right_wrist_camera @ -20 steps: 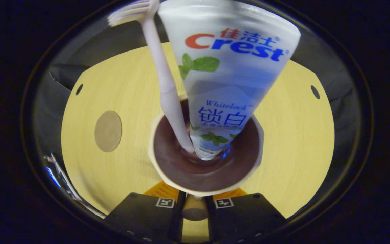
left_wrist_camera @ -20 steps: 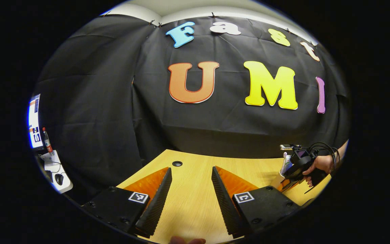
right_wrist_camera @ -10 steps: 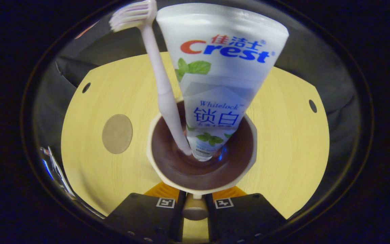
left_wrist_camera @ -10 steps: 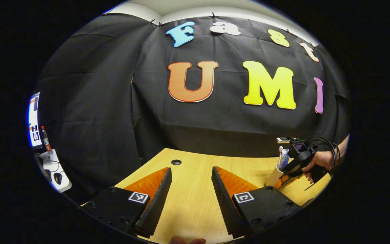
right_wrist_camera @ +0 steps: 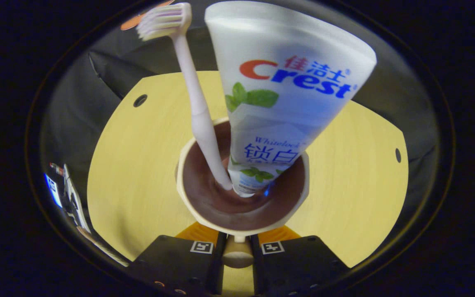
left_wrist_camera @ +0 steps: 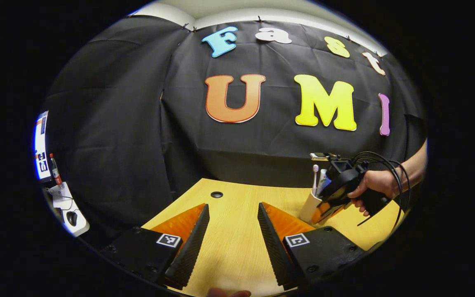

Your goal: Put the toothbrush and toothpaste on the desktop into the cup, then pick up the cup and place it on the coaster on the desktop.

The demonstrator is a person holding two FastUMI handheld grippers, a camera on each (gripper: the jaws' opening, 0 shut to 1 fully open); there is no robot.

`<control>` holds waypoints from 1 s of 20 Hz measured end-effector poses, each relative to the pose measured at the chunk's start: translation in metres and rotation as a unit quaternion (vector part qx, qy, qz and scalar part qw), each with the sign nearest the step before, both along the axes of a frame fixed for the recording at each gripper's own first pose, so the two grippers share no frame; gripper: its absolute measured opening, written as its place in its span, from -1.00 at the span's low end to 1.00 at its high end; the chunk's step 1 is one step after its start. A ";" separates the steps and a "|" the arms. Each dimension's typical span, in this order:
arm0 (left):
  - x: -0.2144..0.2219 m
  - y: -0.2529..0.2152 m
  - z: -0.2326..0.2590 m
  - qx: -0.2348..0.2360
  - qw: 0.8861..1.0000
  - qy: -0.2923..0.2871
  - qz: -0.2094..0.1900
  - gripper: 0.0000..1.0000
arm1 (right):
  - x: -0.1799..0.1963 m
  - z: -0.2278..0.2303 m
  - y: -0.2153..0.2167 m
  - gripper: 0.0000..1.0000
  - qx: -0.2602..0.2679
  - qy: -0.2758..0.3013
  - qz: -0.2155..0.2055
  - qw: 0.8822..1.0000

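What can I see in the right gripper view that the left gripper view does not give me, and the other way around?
The right gripper view looks down into the cup: its dark inside, where the toothbrush and toothpaste stand, and the right gripper clamped on the cup's handle. The left gripper view adds the hand holding that gripper, plus the open left gripper over bare desktop. Both share cup, toothbrush, toothpaste and desktop.
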State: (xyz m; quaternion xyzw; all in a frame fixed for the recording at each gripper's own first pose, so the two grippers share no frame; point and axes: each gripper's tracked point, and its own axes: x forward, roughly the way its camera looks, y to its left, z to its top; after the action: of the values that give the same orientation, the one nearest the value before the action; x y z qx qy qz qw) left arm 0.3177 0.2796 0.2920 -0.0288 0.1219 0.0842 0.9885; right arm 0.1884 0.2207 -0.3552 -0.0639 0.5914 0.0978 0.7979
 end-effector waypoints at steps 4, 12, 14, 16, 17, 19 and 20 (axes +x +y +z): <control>-0.005 0.010 -0.003 0.002 1.000 0.001 0.003 0.53 | 0.002 -0.012 0.033 -0.47 -0.004 0.007 0.021 1.000; -0.011 0.027 -0.009 -0.003 1.000 0.005 0.020 0.53 | 0.006 -0.029 0.055 -0.47 -0.012 0.014 0.028 0.999; -0.011 0.030 -0.009 -0.002 1.000 0.006 0.021 0.53 | 0.008 -0.033 0.057 -0.48 -0.015 0.014 0.029 0.999; -0.012 0.032 -0.010 -0.002 1.000 0.007 0.022 0.53 | 0.009 -0.034 0.058 -0.48 -0.017 0.014 0.026 0.999; -0.013 0.033 -0.011 -0.002 1.000 0.008 0.022 0.53 | 0.011 -0.034 0.058 -0.48 -0.018 0.011 0.025 0.999; -0.014 0.034 -0.012 0.000 1.000 0.010 0.022 0.53 | 0.013 -0.036 0.059 -0.48 -0.023 0.009 0.027 0.999; -0.014 0.035 -0.011 0.001 1.000 0.010 0.023 0.53 | 0.011 -0.035 0.061 -0.48 -0.025 0.010 0.028 0.999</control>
State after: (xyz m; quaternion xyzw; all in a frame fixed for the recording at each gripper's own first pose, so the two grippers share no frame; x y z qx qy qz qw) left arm 0.3040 0.3149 0.2809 -0.0295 0.1309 0.1071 0.9851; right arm 0.1994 0.2815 -0.3897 -0.0994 0.6000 0.1055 0.7867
